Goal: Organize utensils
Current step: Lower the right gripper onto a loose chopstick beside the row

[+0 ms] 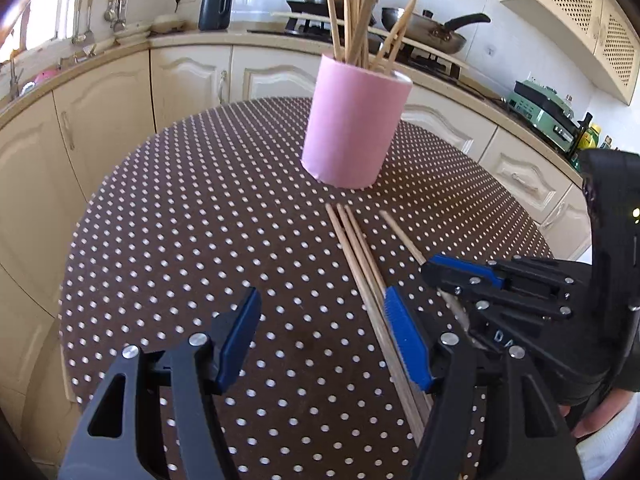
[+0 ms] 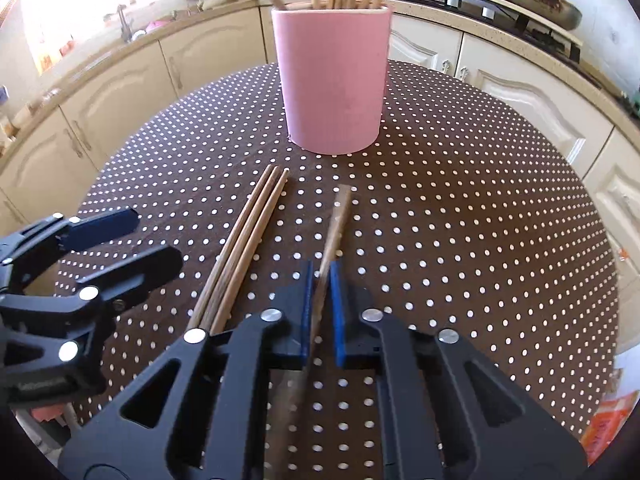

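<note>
A pink cylindrical holder point(image 1: 352, 128) point(image 2: 334, 80) stands on the dotted brown table with several wooden chopsticks upright in it. Three chopsticks point(image 1: 360, 252) point(image 2: 248, 224) lie side by side on the cloth in front of it. A single chopstick point(image 2: 338, 216) point(image 1: 400, 236) lies just to their right, and my right gripper point(image 2: 321, 268) point(image 1: 430, 266) is shut on it, its blue pads pressed against the stick. My left gripper point(image 1: 320, 300) point(image 2: 120, 236) hovers open above the table, and the three chopsticks run under its right finger.
The round table point(image 1: 180, 220) has a brown cloth with white dots. Cream kitchen cabinets point(image 1: 100, 112) curve around behind it. A stove with a frying pan point(image 1: 432, 28) and a pot sits at the back. A dark kettle point(image 1: 216, 6) stands on the counter.
</note>
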Demonstrator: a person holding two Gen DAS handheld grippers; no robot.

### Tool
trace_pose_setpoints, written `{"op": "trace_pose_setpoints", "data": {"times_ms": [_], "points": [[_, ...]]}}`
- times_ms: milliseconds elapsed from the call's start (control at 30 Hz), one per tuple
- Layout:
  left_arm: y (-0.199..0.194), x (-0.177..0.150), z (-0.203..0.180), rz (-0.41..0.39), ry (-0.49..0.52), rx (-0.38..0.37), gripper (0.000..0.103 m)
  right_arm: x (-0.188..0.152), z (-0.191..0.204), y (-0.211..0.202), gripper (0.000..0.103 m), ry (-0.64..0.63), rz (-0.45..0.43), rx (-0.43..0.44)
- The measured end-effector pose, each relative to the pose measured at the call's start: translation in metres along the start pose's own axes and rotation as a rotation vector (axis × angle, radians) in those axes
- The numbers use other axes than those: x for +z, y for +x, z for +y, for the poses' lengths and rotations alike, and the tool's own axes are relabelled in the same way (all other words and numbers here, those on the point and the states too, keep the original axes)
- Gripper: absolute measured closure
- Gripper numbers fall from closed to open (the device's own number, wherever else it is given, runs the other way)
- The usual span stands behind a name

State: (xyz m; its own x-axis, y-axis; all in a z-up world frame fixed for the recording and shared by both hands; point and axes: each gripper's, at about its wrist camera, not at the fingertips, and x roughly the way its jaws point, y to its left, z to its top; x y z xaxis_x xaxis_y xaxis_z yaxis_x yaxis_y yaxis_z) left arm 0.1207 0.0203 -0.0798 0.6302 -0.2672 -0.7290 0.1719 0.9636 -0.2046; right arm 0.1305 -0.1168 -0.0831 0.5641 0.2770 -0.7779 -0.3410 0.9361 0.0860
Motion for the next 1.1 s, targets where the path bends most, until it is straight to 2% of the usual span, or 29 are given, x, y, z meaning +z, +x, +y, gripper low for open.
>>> {"op": "trace_pose_setpoints", "data": {"times_ms": [367, 533, 733, 900, 1067, 1100], "points": [[0.018, 0.003, -0.021, 0.060, 0.009, 0.159, 0.038, -0.010, -0.024, -0.010, 0.096, 0.080, -0.023, 0.091], [0.026, 0.010, -0.027, 0.081, -0.058, 0.244, 0.037, -0.007, -0.029, -0.009, 0.096, 0.100, -0.028, 0.080], [0.031, 0.020, -0.024, 0.130, -0.107, 0.269, 0.037, -0.008, -0.033, -0.009, 0.096, 0.145, -0.032, 0.095], [0.035, 0.022, -0.024, 0.109, -0.150, 0.318, 0.037, -0.008, -0.037, -0.009, 0.096, 0.173, -0.035, 0.107], [0.044, 0.026, -0.032, 0.113, -0.134, 0.378, 0.037, -0.010, -0.042, -0.010, 0.096, 0.212, -0.039, 0.135], [0.045, 0.026, -0.032, 0.105, -0.134, 0.379, 0.042, -0.011, -0.043, -0.011, 0.096, 0.221, -0.040, 0.146]]}}
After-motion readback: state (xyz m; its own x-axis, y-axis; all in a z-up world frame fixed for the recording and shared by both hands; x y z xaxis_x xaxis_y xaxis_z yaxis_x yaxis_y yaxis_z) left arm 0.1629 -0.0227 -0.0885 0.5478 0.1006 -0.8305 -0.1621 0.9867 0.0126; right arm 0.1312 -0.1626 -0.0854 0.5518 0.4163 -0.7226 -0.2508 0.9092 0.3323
